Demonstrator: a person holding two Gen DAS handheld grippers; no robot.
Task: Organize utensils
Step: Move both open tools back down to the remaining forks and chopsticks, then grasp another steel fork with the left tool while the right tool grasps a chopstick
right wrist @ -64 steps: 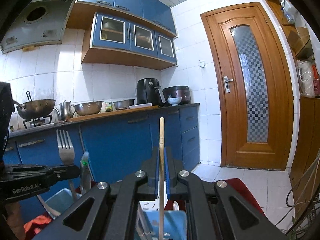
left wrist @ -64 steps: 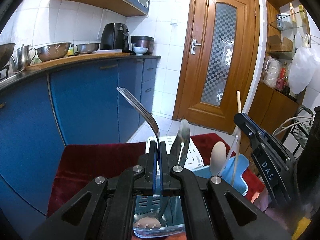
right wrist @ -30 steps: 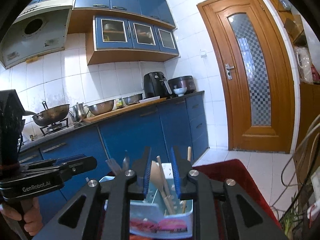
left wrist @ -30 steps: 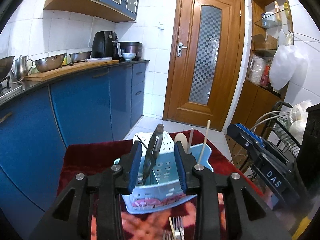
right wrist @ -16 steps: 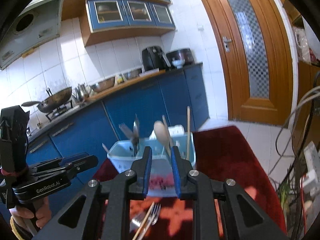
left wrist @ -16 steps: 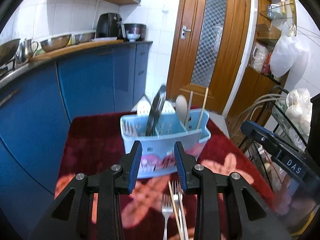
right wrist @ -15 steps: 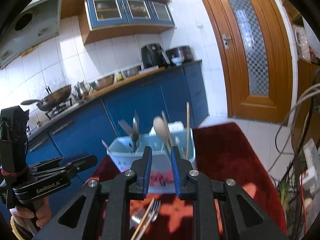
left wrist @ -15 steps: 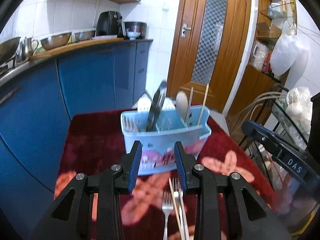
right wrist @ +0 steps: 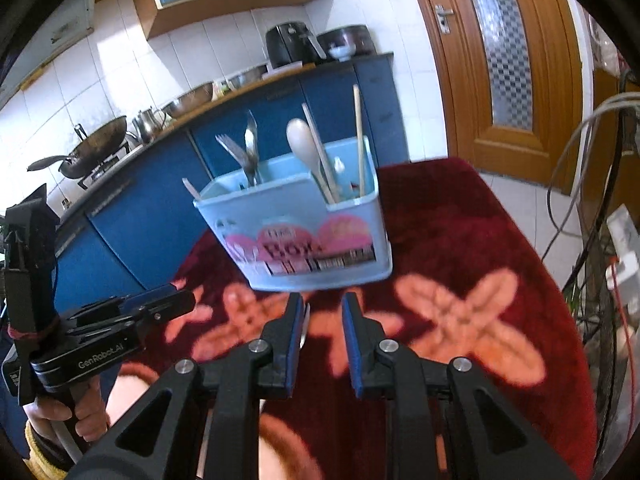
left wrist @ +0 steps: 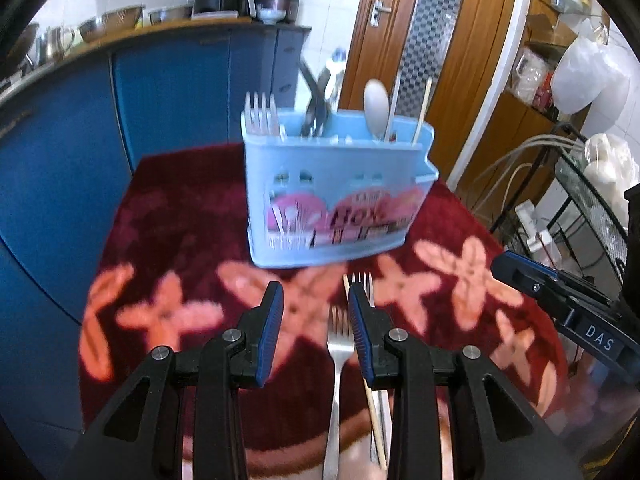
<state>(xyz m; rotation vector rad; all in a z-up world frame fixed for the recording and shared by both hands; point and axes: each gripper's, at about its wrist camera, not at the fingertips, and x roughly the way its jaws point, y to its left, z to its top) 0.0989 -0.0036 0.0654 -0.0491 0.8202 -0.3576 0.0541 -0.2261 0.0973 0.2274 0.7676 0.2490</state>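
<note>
A: Both tongs are parted and carrying nothing. The left tongs (left wrist: 316, 312) hang low over the red flowered cloth (left wrist: 168, 216) on the worktop, with a loose fork (left wrist: 338, 344) lying between the blue pads.

B: And the rest?

A: A second fork (left wrist: 362, 280) and a chopstick (left wrist: 374, 412) lie just beside it, under the right-hand pad. The blue caddy (left wrist: 336, 196) stands beyond them, already holding forks, a pale spoon (left wrist: 376, 102) and sticks.

B: So the near fork goes first, I'd judge.

A: Likely. Come straight down on its neck, below the prongs, so the pads close on that fork alone and don't rake the chopstick along. The picture is blurred, so settle before closing.

B: The right tongs (right wrist: 320, 316)?

A: Spread above the cloth in front of the caddy, touching nothing. Best kept off the pile until the left lifts clear.
</note>
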